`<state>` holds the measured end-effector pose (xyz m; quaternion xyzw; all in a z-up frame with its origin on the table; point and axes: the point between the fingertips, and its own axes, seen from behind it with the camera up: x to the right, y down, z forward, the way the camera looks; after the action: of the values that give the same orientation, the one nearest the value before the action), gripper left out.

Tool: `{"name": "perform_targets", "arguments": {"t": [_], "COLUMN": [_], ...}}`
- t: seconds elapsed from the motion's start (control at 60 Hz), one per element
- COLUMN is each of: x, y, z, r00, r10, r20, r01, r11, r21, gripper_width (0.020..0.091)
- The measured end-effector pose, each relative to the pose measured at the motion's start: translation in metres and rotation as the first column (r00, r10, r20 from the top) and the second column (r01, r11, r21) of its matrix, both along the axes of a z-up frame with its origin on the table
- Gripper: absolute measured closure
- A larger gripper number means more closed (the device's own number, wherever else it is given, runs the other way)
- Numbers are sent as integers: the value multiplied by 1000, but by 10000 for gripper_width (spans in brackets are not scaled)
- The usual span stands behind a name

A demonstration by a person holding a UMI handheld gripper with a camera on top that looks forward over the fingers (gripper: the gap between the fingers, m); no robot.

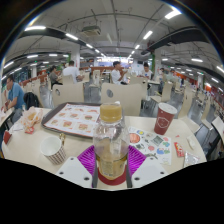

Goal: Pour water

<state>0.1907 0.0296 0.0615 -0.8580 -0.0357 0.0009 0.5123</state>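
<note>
1. The gripper (111,165) is clamped on a clear plastic bottle (110,140), which stands upright between the two fingers with a purple pad (87,158) pressed to each side
2. The bottle has a wide white cap (109,111) that looks to be on; liquid fills only its lower part
3. To the right and a little farther off stands a red cup (164,118), the likely target; to the near left sits a striped paper cup (53,149)
4. A tray (78,121) lies at the far left on the white table (30,152), and a patterned plate (148,142) lies just right of the bottle
5. Risk: if the cap is not removed, tilting yields nothing
6. Risk: the smooth, round bottle may twist or slip in the pads when tilted, so water misses the red cup and wets the plate
7. Risk: swinging right could knock the light cup over
</note>
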Motion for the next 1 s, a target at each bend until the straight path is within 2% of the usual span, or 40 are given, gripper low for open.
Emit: {"name": "perform_targets", "arguments": {"t": [0.067, 0.133, 0.233, 0.35, 0.383, 0.45, 0.467, 0.517, 0.8, 1.0], "x": [1, 2, 1, 1, 1, 3, 4, 8, -5, -42], "y": [-6, -7, -9, -14, -15, -23, -25, -34, -136, -208], "z": [-16, -11, -12, -13, -20, -23, -23, -18, 46, 88], "r00": [999, 999, 999, 998, 998, 997, 997, 998, 991, 992], "r10": [-5, -4, 10, 13, 9, -8, -13, -35, -135, -121], "r20": [-33, -52, -45, -54, -60, -73, -73, -60, 24, 39], "r01": [4, 4, -9, -12, -10, 3, 8, 30, 137, 126], "r11": [1000, 1000, 999, 1000, 1000, 998, 997, 996, 978, 978], "r21": [-31, 6, 32, 9, -24, -68, -74, -87, -158, -165], "gripper_width": [709, 710, 675, 590, 523, 262, 234, 264, 257, 255]}}
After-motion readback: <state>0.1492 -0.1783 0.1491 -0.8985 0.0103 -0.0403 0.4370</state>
